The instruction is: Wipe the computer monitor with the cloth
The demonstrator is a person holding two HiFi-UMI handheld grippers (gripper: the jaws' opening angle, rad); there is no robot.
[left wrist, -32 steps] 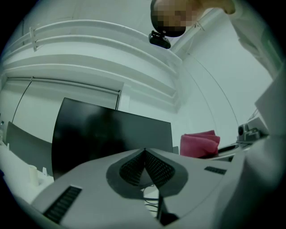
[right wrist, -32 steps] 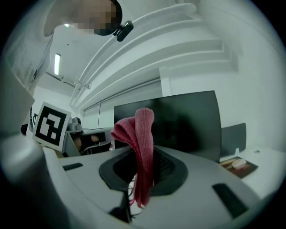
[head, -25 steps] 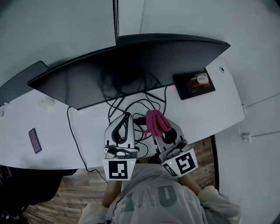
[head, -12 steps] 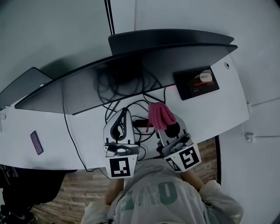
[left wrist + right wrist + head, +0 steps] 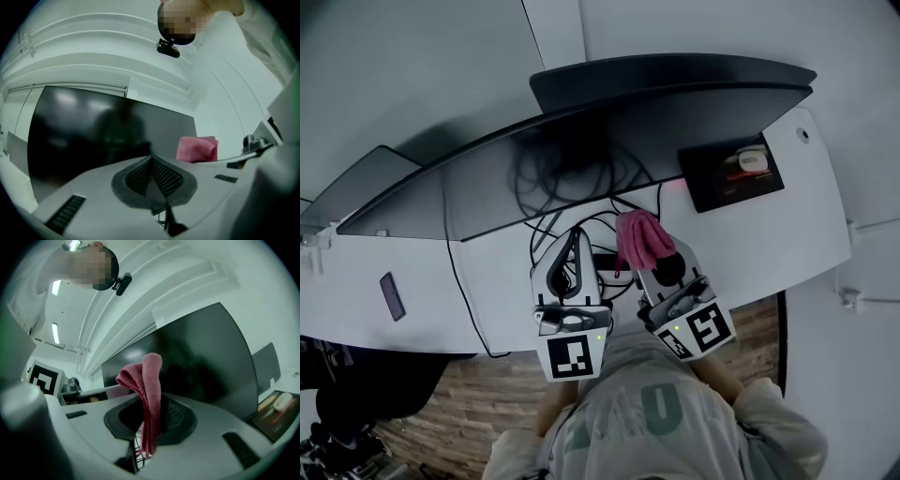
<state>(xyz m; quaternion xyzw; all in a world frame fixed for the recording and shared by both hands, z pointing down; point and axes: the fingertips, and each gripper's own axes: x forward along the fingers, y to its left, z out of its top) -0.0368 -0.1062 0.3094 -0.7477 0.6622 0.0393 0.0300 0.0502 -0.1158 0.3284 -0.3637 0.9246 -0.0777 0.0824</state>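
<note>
I'm holding both tongs side by side above the near edge of the desk. The left gripper is pressing its jaws together on nothing. The right gripper is pinching the pink cloth, whose folded length is poking past the tips toward the monitor. Tangled cables are crowding the strip between. Beyond, the wide screen is stretching left to right, facing me.
</note>
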